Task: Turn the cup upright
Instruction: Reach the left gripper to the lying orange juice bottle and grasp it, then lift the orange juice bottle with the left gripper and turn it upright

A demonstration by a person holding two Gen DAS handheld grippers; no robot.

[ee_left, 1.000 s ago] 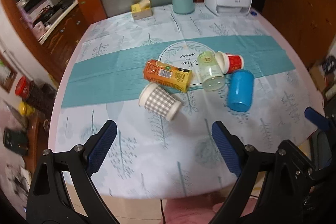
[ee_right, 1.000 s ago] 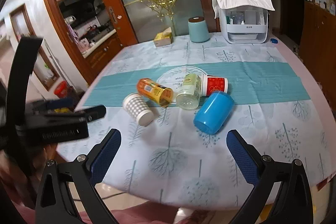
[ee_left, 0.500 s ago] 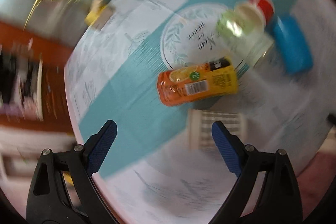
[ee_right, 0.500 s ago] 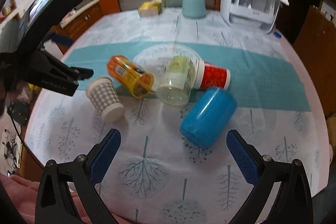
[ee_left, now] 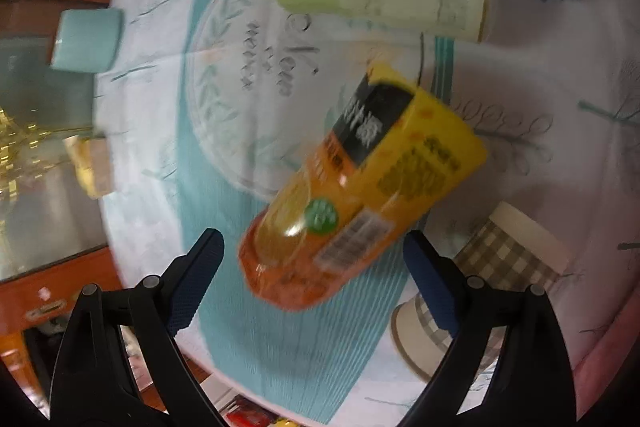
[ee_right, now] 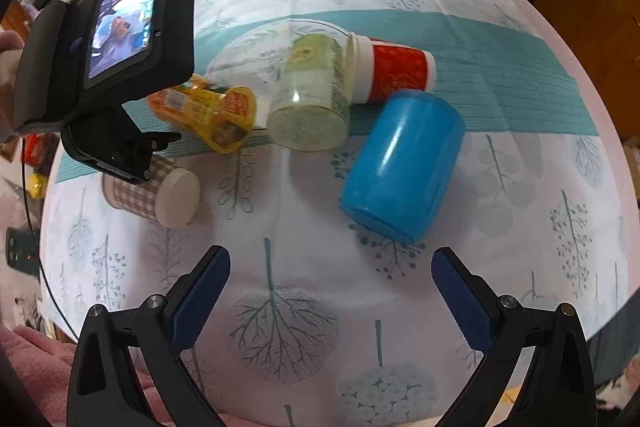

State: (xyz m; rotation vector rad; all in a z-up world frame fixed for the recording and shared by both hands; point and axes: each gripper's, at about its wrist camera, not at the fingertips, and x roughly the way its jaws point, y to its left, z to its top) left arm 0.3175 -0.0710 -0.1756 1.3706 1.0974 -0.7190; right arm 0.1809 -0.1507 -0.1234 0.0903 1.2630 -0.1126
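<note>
My left gripper (ee_left: 312,281) is spread wide over the orange cup (ee_left: 360,195), which lies on its side on the teal stripe of the tablecloth (ee_left: 152,131); the blue pads sit either side of its orange end, not touching it. This view is tilted and blurred, but it shows the barcode label on that cup, which my other camera can't make out. Just beside the orange cup, the checked cup (ee_left: 480,279) is also tipped over, partly behind my finger (ee_left: 432,291).

My right gripper (ee_right: 330,301) is wide open too, holding nothing, hanging over bare cloth. From here I see the whole row: the checked cup (ee_right: 156,191) nearest the left tool, the orange cup (ee_right: 208,111), then a green cup (ee_right: 312,99), a red cup (ee_right: 394,71) and a blue cup (ee_right: 400,167), all lying down. Only this view catches the left gripper's (ee_right: 160,143) body with its lit screen (ee_right: 120,23).
</note>
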